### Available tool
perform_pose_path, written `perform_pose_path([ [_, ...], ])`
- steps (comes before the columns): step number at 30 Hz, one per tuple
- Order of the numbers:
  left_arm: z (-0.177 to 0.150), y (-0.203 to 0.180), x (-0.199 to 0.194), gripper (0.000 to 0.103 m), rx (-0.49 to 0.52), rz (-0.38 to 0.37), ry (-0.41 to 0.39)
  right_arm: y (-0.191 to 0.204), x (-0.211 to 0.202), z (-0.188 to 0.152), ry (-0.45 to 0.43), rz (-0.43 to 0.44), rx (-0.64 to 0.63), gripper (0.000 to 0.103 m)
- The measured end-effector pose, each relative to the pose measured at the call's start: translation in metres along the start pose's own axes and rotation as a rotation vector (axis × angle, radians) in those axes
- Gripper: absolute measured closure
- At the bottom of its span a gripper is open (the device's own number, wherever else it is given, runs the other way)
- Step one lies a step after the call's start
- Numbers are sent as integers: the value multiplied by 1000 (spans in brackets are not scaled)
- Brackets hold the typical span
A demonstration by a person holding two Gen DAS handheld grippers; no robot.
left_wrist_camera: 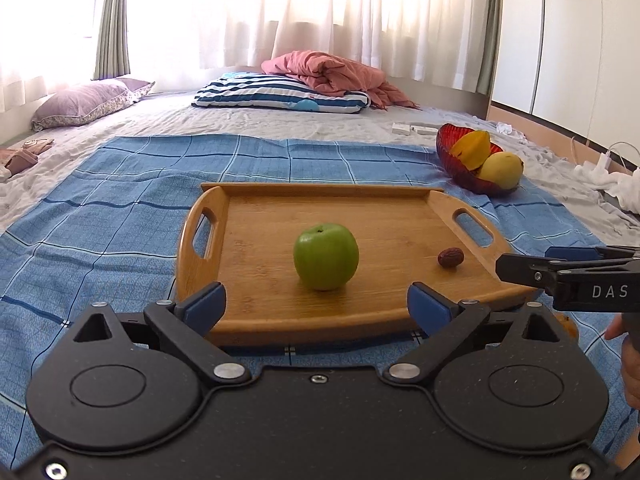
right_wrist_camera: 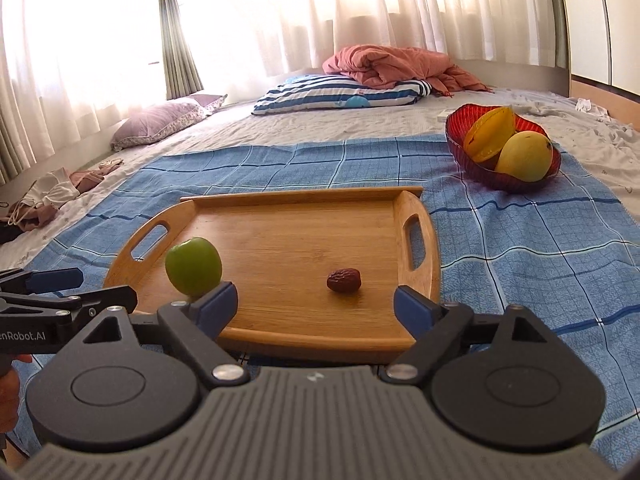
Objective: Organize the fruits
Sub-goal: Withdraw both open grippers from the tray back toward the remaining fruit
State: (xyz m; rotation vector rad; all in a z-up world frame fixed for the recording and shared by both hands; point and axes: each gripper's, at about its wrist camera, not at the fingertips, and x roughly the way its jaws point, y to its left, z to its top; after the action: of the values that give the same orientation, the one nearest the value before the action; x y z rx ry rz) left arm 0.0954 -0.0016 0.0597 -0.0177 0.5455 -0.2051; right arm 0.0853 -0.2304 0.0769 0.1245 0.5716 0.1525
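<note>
Your left claw [left_wrist_camera: 316, 304] and right claw [right_wrist_camera: 314, 306] both stand spread wide, gripping nothing. On the wooden tray [left_wrist_camera: 320, 204] rest a green apple [left_wrist_camera: 326, 256] and a red date [right_wrist_camera: 344, 280], apart. The tray lies on a blue checked cloth [left_wrist_camera: 100, 208] over the bed [left_wrist_camera: 248, 122]; a red bowl [right_wrist_camera: 460, 128] beyond holds a mango [right_wrist_camera: 524, 156] and a starfruit [right_wrist_camera: 490, 132].

We see a green apple [left_wrist_camera: 326, 256] and a dark red-brown date [left_wrist_camera: 451, 258] on a honey-brown wooden tray [left_wrist_camera: 280, 208], a blue checked cloth [left_wrist_camera: 120, 200] with white and dark lines, a red bowl [right_wrist_camera: 460, 136], a yellow mango [right_wrist_camera: 524, 156], and a navy-and-white striped pillow [left_wrist_camera: 280, 96].
</note>
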Motion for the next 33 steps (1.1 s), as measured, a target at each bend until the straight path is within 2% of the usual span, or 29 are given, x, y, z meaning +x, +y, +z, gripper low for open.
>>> perform_pose_path([
  [7,-22,0,-19,4,-4,12,-34,14,-20,-25,-66,-6,-63,3],
  [15,-40,1,-30,3,1,8,-42,27,-42,-52,-130,-4,-107,0],
  [21,-51,7,-35,3,-13,36,-38,38,-52,-71,-161,-42,-157,0],
  [24,-58,12,-38,1,-37,66,-46,44,-56,-82,-189,-99,-177,0],
  [33,-76,22,-50,0,-36,80,-100,46,-66,-108,-221,-117,-118,0],
])
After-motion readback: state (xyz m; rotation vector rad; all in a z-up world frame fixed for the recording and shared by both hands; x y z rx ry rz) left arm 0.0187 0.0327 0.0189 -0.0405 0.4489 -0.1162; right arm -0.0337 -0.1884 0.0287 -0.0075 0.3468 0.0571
